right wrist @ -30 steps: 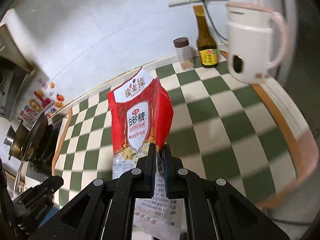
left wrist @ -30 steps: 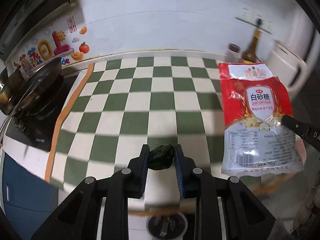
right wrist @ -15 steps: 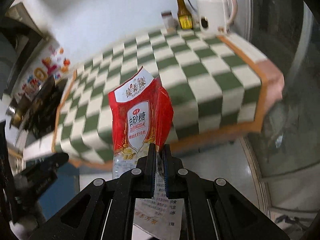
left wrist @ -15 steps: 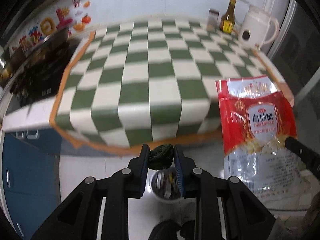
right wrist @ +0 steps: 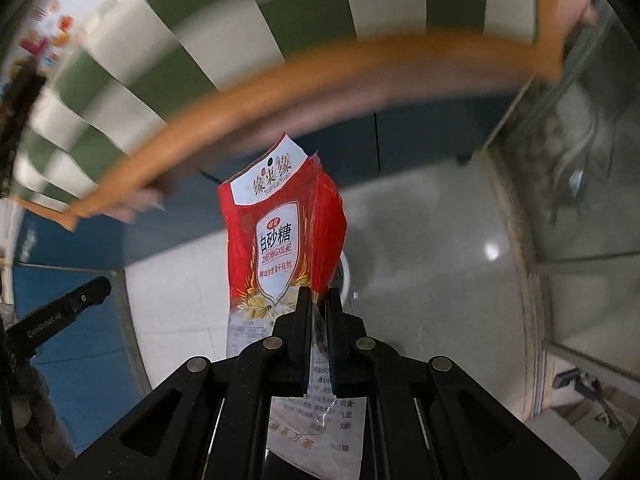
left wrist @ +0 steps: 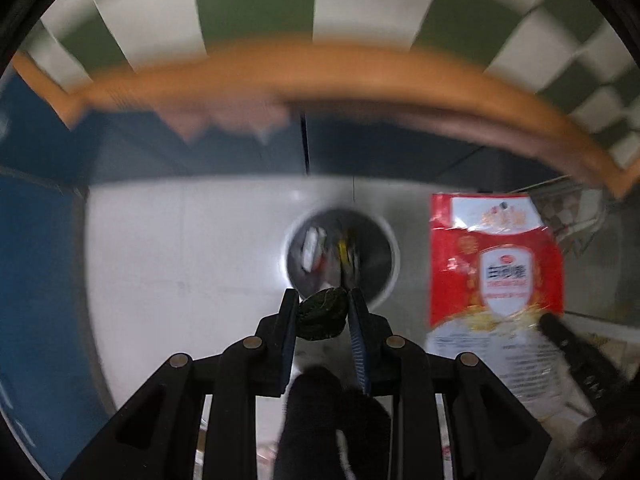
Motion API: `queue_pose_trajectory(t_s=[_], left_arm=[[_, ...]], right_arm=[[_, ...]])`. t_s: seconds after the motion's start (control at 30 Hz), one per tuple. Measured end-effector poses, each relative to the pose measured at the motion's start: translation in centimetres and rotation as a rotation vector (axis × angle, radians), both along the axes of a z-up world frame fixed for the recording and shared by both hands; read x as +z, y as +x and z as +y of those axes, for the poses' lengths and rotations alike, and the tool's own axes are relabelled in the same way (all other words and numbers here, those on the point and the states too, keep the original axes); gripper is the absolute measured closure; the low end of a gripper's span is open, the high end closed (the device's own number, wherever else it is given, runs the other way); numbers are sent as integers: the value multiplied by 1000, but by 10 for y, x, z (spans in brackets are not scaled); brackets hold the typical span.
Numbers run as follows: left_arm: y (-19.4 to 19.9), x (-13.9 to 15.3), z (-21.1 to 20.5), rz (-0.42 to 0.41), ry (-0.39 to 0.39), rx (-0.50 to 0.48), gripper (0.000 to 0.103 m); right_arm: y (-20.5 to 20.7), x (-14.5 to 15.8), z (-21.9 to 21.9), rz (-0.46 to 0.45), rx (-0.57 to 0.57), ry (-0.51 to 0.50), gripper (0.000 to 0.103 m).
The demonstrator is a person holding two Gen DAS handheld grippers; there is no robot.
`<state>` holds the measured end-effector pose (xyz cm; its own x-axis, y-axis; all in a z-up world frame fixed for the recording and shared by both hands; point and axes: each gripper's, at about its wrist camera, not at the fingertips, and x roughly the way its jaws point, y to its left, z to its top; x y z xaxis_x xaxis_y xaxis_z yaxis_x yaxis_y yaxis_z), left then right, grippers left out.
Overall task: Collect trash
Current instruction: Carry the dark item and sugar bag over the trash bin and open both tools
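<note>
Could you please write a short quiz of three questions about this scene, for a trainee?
1. True or false: the left claw holds a dark green lump.
2. What does the right claw grip?
A. a bottle
B. a red bag
C. a spoon
3. Fill in: seen from the left wrist, the bin on the floor already has ____ inside.

Key:
1. True; the lump sits pinched between both pads.
2. B; the claw is shut on the clear lower part of the bag.
3. Trash; the pieces are too blurred to name.
</note>
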<state>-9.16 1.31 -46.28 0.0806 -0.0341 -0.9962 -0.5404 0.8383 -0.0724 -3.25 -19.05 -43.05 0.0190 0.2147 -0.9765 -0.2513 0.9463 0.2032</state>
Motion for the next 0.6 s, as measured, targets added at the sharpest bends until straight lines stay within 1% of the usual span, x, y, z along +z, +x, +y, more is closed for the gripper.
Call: queue_pose_trajectory(t_s=[0.03, 0.1, 0.13, 0.17, 0.2, 0.27, 0.37, 0.4, 0.43, 0.47, 0.5, 0.53, 0.57, 0.6], left_arm=[[3, -35, 3, 22, -42, 14, 82], [8, -84, 7, 55, -92, 40, 81], [12, -118, 9, 73, -118, 48, 80], [15, -142, 11, 91, -134, 51, 80], [19, -169, 13, 111, -144, 51, 80], [27, -211, 14, 135, -169, 36, 79], [36, -269, 13, 180, -230, 6, 79], [39, -288, 12, 199, -235, -7, 78], [40, -295, 13, 206, -231, -12, 76], [40, -306, 15, 210, -225, -11, 68], [38, -311, 17, 206, -226, -4, 51], [36, -316, 19, 199, -223, 3, 42], [34, -318, 22, 197, -207, 13, 30], [31, -317, 27, 192, -197, 25, 29]], right_arm=[[1, -31, 2, 29, 4, -12, 96], [3, -95, 9, 80, 18, -33, 96], [3, -119, 13, 96, 24, -44, 96], [5, -141, 17, 107, 33, -59, 96], [6, -171, 23, 128, 49, -76, 96], [10, -211, 32, 155, 65, -97, 96], [16, -258, 45, 194, 79, -118, 96], [19, -273, 51, 210, 90, -124, 95], [21, -282, 57, 216, 95, -130, 95], [23, -292, 61, 227, 100, -138, 92], [24, -301, 66, 244, 108, -145, 92], [25, -305, 70, 250, 109, -146, 89], [27, -307, 74, 253, 113, -147, 83], [29, -308, 79, 258, 122, -141, 82]])
